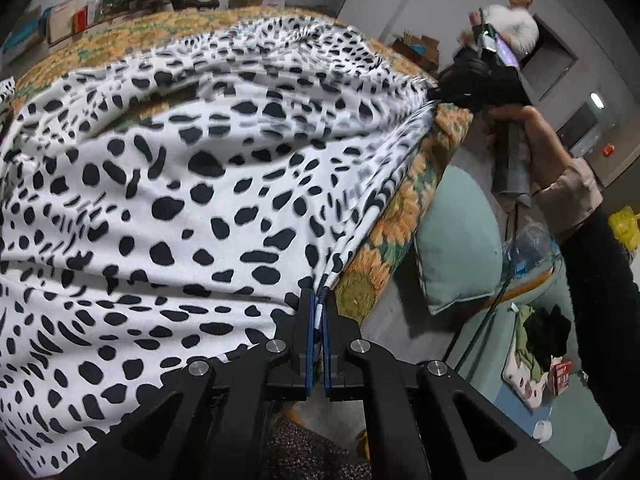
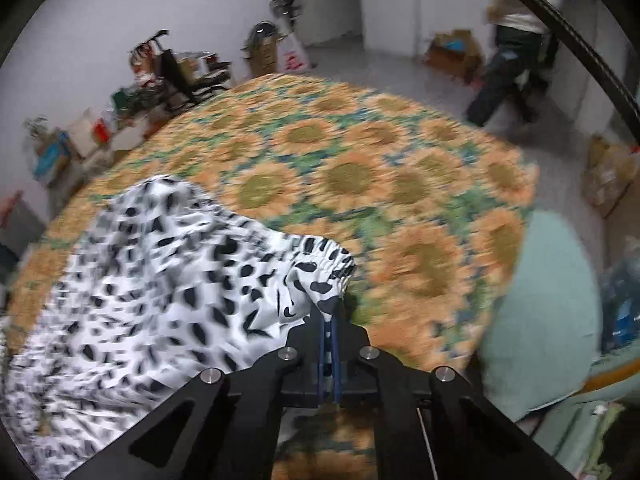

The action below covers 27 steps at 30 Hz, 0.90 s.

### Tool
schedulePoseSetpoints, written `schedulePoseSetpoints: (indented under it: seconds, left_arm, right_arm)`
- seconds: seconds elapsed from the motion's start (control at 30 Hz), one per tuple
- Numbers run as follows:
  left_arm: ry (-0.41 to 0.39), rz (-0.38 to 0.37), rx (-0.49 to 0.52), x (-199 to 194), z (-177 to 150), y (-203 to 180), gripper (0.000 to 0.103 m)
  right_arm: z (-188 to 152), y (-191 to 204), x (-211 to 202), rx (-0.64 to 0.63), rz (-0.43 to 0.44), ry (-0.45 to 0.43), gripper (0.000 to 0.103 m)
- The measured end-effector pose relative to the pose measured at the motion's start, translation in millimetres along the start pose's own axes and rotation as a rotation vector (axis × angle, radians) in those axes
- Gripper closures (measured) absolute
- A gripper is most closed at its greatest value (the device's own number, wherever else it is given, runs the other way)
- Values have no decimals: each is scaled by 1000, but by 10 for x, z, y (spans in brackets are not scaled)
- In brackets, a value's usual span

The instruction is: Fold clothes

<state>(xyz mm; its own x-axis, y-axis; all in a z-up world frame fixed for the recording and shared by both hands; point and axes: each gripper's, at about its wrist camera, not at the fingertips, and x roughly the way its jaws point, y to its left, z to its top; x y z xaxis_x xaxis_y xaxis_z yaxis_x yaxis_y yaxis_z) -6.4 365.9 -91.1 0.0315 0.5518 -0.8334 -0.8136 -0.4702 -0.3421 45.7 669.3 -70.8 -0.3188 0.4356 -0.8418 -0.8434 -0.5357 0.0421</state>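
The spotted garment (image 1: 168, 184), white with black blotches, lies spread over the sunflower-print bed cover (image 2: 360, 168) and fills most of the left wrist view; in the right wrist view it sits in the lower left, bunched, with a gathered elastic edge toward centre. Both tools are clenched on it: the left tool (image 1: 319, 300) pinches a thin folded edge at the lower centre of its frame, at the bed's right-hand rim, and the right tool (image 2: 330, 312) grips a tuck of fabric just below the elastic band.

The main risk, as I judge it, is slippage. Each tool holds only a narrow bite of slick-looking cloth, so a sharp pull could drag an edge free or carry one layer and leave the other behind, giving a crooked fold. The edge near the left tool already hangs at the bed's rim and could slide off toward the floor.

A pale green cushion (image 1: 460, 240) leans beside the bed at right. Cluttered boxes line the far wall, and a person stands in the upper right, well apart. Nothing lies on the open cover ahead.
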Motion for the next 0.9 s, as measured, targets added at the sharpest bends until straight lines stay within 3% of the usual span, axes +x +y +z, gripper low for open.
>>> schedulePoseSetpoints:
  seconds: [0.1,0.13,0.2,0.27,0.3,0.33,0.43,0.6,0.77,0.9]
  left_arm:
    - [28,-23,-52,29,45,53,100]
    - [43,-27,-69,31,69,67,100]
    - [96,-24,-135,17,154,93,93]
    - [122,-61,-205,-65,217,129,73]
    - [119,-82,-228,-127,240,147,50]
    - [101,-95,-243,-204,257,171,36]
    - [17,-35,-308,-496,292,353,35]
    - [-43,206,-540,-926,169,1041,35]
    - [-96,244,-786,-1343,-189,1773,35]
    - [-122,278,-876,-1539,-482,2045,35]
  right_arm:
    - [-33,92,33,-66,-64,34,96]
    - [-21,138,6,-83,-92,37,71]
    - [35,254,-97,-114,-140,21,31]
    - [104,385,-224,-154,-133,-15,33]
    - [133,467,-291,-182,-118,-29,33]
    - [155,571,-360,-212,-88,-38,33]
    - [105,958,-528,-325,41,-31,32]
    - [-386,1738,-653,-552,239,35,32]
    - [-1073,2547,-883,-790,450,91,32]
    - [-1506,3158,-1093,-916,598,122,32]
